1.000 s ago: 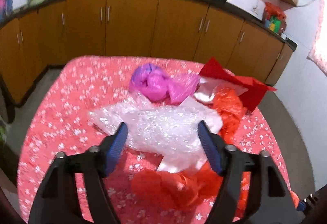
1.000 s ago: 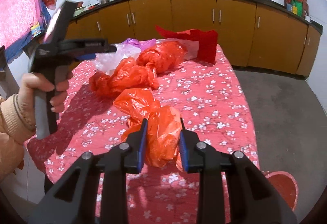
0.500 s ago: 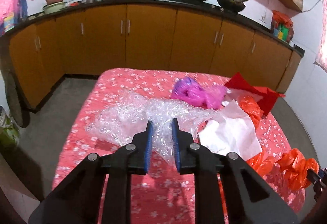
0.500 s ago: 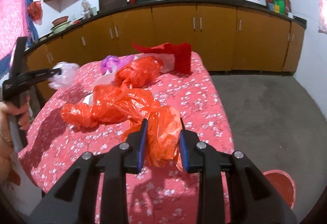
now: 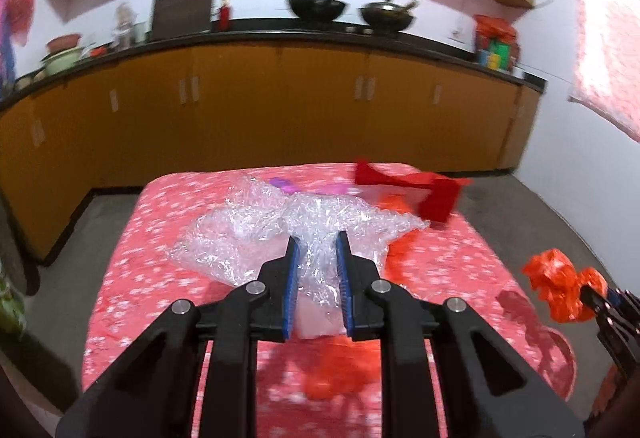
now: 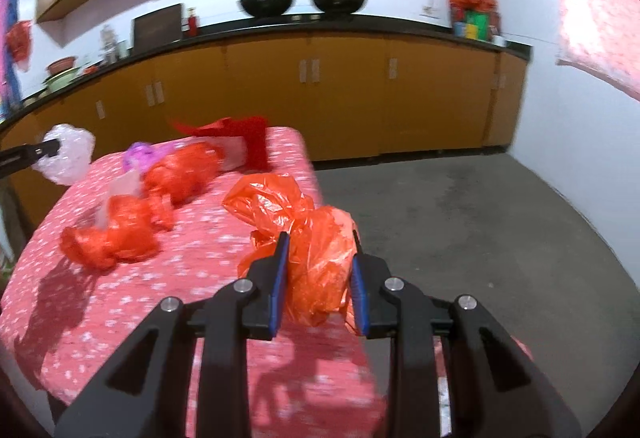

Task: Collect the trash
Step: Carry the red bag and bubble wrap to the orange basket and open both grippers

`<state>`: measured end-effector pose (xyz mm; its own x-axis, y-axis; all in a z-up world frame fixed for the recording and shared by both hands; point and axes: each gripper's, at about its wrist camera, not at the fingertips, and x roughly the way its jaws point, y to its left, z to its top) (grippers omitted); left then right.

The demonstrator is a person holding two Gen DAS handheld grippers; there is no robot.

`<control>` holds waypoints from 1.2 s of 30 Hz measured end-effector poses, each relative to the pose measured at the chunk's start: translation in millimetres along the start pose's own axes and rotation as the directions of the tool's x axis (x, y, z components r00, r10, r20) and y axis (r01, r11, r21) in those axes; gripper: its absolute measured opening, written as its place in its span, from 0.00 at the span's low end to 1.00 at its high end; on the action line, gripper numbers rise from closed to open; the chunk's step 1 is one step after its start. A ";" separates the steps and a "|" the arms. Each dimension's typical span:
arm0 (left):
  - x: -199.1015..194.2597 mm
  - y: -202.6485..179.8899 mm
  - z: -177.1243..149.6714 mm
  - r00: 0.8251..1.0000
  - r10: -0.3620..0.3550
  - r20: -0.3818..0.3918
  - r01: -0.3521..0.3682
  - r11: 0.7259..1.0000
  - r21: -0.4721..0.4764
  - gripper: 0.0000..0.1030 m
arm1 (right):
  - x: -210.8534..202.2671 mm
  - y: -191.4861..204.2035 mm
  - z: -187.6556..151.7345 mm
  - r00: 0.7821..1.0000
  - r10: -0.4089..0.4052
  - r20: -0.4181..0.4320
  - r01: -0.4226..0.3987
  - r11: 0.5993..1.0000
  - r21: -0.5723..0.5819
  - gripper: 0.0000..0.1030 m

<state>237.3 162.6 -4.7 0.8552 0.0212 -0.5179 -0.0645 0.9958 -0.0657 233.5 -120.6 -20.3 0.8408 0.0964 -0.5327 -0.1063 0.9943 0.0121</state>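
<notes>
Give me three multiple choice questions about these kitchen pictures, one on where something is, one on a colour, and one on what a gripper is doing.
1. Where do the two black woks stand?
A. on the counter
B. on the floor
C. on the table

2. What colour is the plastic bag in the right gripper?
A. green
B. orange
C. blue

3. What state is the left gripper in?
A. wide open over bare cloth
B. out of view
C. shut on the bubble wrap

Answers: 1 A, they sit on the dark counter above the cabinets. 2 B, the crumpled bag between the fingers is orange. 3 C, clear wrap is pinched between its blue pads.
</notes>
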 end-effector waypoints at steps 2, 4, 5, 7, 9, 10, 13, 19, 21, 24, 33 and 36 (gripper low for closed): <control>0.4 -23.2 -0.7 0.999 -0.045 -0.005 0.045 0.999 0.030 0.17 | -2.8 -17.4 -2.6 0.999 -0.042 0.003 0.042 0.999 0.026 0.27; -0.2 -43.7 -3.8 0.996 -0.083 -0.009 0.084 0.995 0.057 0.17 | -5.5 -36.8 -7.0 0.997 -0.082 -0.001 0.082 0.995 0.052 0.27; -1.0 -53.9 -6.0 0.995 -0.100 -0.009 0.100 0.992 0.072 0.17 | -7.0 -48.4 -10.2 0.994 -0.107 -0.006 0.107 0.992 0.066 0.27; -0.7 -76.8 -10.5 0.990 -0.143 -0.018 0.144 0.985 0.099 0.17 | -9.8 -70.5 -17.1 0.987 -0.158 -0.014 0.158 0.983 0.091 0.27; -0.1 -97.7 -15.4 0.983 -0.182 -0.027 0.184 0.976 0.118 0.17 | -13.0 -91.8 -24.8 0.977 -0.210 -0.022 0.211 0.971 0.114 0.27; 0.5 -109.9 -18.8 0.979 -0.203 -0.031 0.206 0.970 0.129 0.17 | -14.7 -101.3 -29.2 0.971 -0.238 -0.025 0.239 0.963 0.125 0.27; 2.7 -144.5 -30.3 0.965 -0.258 -0.046 0.262 0.952 0.160 0.17 | -19.9 -129.9 -43.4 0.948 -0.316 -0.039 0.319 0.933 0.165 0.27; 7.8 -218.6 -58.6 0.932 -0.349 -0.092 0.361 0.902 0.238 0.17 | -29.3 -181.9 -76.6 0.890 -0.448 -0.091 0.456 0.857 0.239 0.27; 12.0 -243.4 -70.9 0.915 -0.382 -0.127 0.402 0.880 0.251 0.17 | -31.5 -196.0 -88.3 0.874 -0.472 -0.114 0.485 0.837 0.253 0.27; 17.8 -273.5 -87.3 0.895 -0.413 -0.170 0.445 0.858 0.257 0.17 | -33.7 -208.9 -101.4 0.854 -0.501 -0.139 0.520 0.814 0.261 0.27; 29.4 -341.3 -129.5 0.858 -0.447 -0.252 0.510 0.798 0.320 0.17 | -43.1 -246.9 -133.3 0.821 -0.537 -0.194 0.571 0.763 0.304 0.27; 33.5 -355.3 -141.1 0.849 -0.446 -0.284 0.524 0.784 0.333 0.17 | -37.9 -249.6 -138.5 0.829 -0.519 -0.210 0.560 0.769 0.309 0.27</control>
<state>216.3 -203.1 -119.0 0.6083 -0.4520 -0.6525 0.5686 0.8217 -0.0391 154.7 -378.8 -120.3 0.6403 -0.4457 -0.6256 0.5532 0.8326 -0.0270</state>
